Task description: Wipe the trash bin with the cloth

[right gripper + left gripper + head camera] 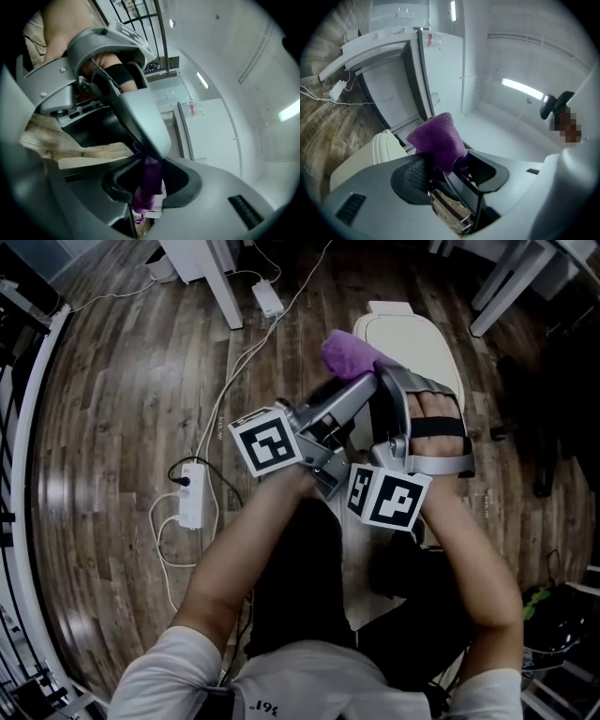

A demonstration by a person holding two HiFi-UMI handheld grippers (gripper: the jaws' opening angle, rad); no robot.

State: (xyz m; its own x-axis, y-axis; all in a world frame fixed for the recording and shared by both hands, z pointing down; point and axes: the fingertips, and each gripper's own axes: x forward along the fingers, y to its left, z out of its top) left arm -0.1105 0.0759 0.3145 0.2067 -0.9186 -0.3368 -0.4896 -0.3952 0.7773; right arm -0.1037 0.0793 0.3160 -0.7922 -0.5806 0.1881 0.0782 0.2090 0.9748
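While the left gripper (pixel 450 166) clamps the cloth (pixel 349 352) by its lower fold, most of it bunches loose past the jaws. I judge that grip shallow, so a hard drag across the bin (pixel 433 357) could tug it free. The right gripper (pixel 150 185) stands half open around a hanging tail of the same cloth, and its pads (pixel 116 186) are not pressing that I can see. If I close or pull there, the two grippers could fight over it or knock together, crossed this close. The cloth hangs over the bin's near edge; whether it touches, I cannot tell. The lid (pixel 398 324) is down, so the contents are hidden.
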